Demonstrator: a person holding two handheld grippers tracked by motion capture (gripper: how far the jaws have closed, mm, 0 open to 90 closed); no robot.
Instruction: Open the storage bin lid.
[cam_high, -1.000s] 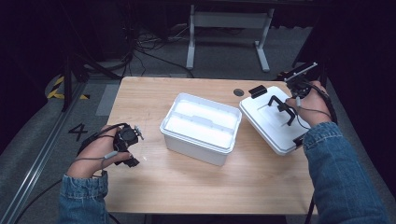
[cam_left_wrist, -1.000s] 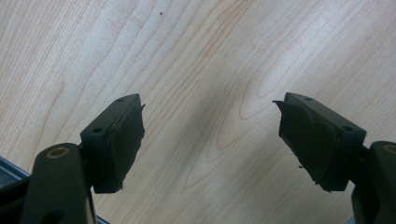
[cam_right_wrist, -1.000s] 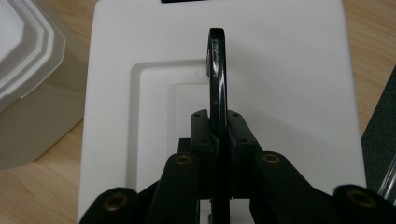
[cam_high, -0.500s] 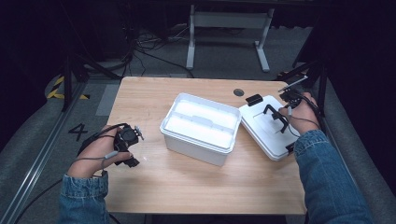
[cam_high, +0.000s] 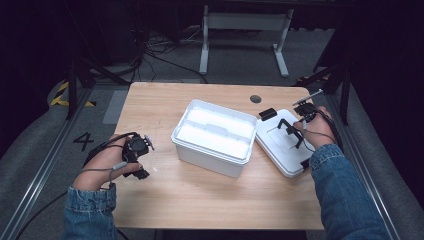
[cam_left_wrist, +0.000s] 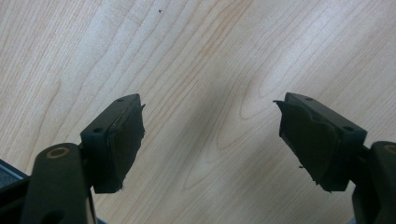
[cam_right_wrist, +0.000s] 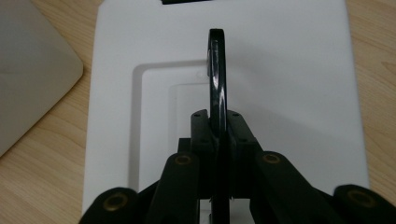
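Right claw: the right gripper (cam_right_wrist: 218, 135) is clenched on the black handle (cam_right_wrist: 217, 70) of the white lid (cam_right_wrist: 299, 93), jaws pinched flat on both sides of the upright loop.
Lid position: a second ago the lid sits tilted at the far right of the table; now it lies lower and closer to the white box (cam_high: 215, 135), its near-left edge just beside the box wall, its underside on the wooden table (cam_high: 200, 195).
Lid latch: a small black clip (cam_high: 267, 114) shows at the lid's far edge, free of the box.
Box: open, its pale inside and a divider ledge visible, unmoved across the frames.
Left claw: the left gripper (cam_left_wrist: 210, 140) is released, jaws wide apart over bare wood, holding nothing; it rests left of the box in much the same spot as before.
Meaning: the lid appears to be travelling toward the box, so closing it looks under way, with lifting and aligning over the rim not yet done.
Risk: a one-point grip on the handle may let the lid swing.
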